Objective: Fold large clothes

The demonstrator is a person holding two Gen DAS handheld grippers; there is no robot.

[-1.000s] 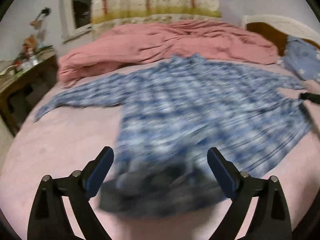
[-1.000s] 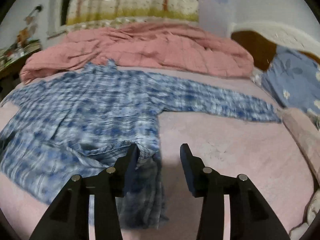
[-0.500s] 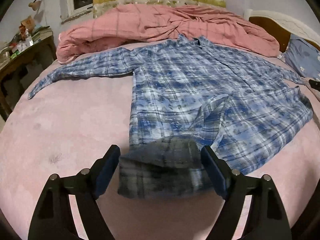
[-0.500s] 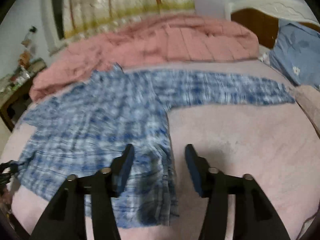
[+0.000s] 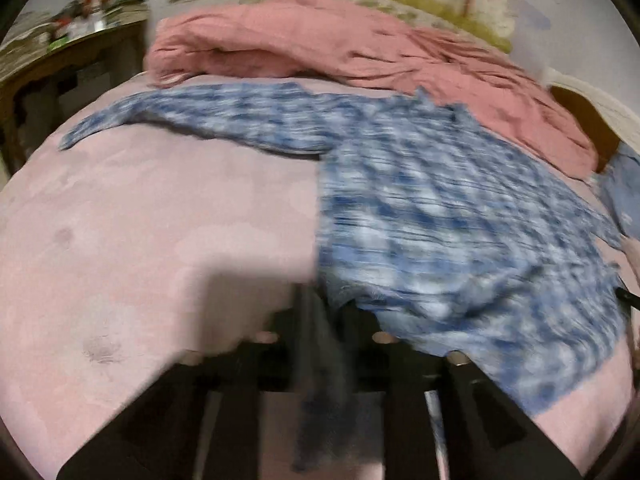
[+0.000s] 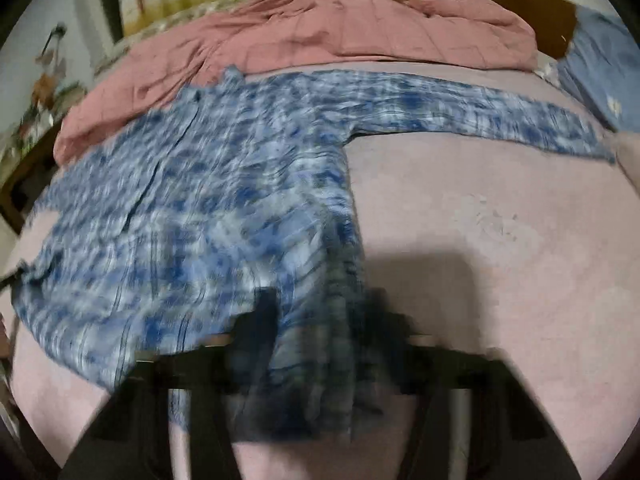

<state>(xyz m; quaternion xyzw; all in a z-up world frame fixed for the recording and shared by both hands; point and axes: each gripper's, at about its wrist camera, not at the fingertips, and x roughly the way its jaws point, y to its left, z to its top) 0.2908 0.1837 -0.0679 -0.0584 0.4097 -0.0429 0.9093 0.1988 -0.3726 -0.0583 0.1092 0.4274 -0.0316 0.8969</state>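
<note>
A blue and white plaid shirt [image 5: 440, 208] lies spread on the pink bed sheet [image 5: 160, 232], collar toward the far side, sleeves stretched out left and right; it also shows in the right wrist view [image 6: 208, 208]. My left gripper [image 5: 324, 320] is shut on the shirt's lower left hem corner, and cloth hangs down between the fingers. My right gripper [image 6: 320, 320] is closed around the lower right hem corner, with cloth bunched between its fingers. Both views are blurred by motion.
A rumpled pink duvet [image 5: 360, 44] lies across the far side of the bed. A wooden side table [image 5: 60, 60] with clutter stands at the left. A blue pillow [image 6: 600, 60] and a wooden headboard [image 6: 524, 8] are at the right.
Both grippers were open over the shirt's hem. Now both have closed on the hem corners, the left at the left corner, the right at the right corner, and both views are moving.
</note>
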